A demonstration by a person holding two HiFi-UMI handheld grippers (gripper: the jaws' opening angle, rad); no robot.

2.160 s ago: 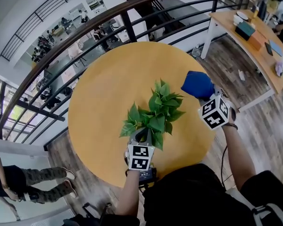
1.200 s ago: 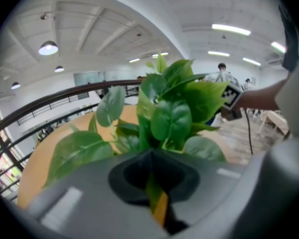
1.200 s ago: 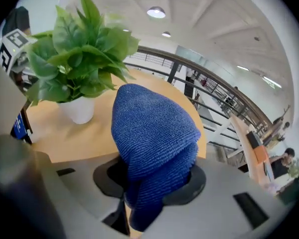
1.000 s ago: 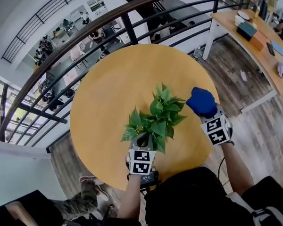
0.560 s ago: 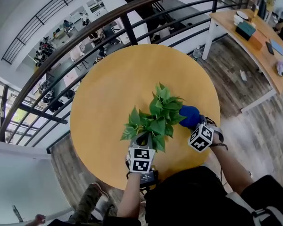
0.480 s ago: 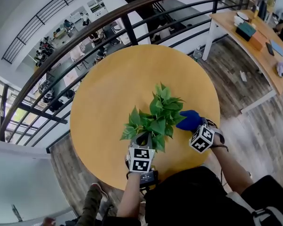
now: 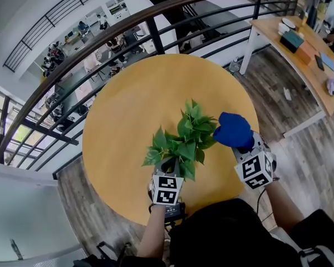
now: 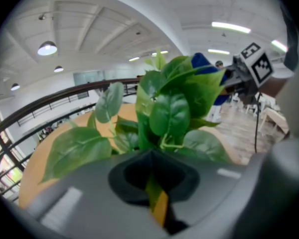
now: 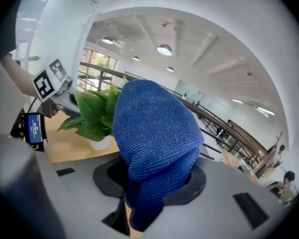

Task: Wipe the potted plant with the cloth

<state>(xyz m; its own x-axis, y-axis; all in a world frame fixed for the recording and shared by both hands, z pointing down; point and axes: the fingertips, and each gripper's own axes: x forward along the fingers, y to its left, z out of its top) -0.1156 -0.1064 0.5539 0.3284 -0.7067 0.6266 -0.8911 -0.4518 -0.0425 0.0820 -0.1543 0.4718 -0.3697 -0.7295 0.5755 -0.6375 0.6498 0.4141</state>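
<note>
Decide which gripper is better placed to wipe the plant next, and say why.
Right. The right gripper holds the blue cloth beside the plant; the left gripper is shut on a leaf.

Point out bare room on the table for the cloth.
The far half of the round table, between the potted plant and the railing, is bare, as is its left side. Crowded: the near edge, where the left gripper holds the plant and the right gripper carries the blue cloth.

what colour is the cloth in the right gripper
The cloth is blue, clearest in the right gripper view.
</note>
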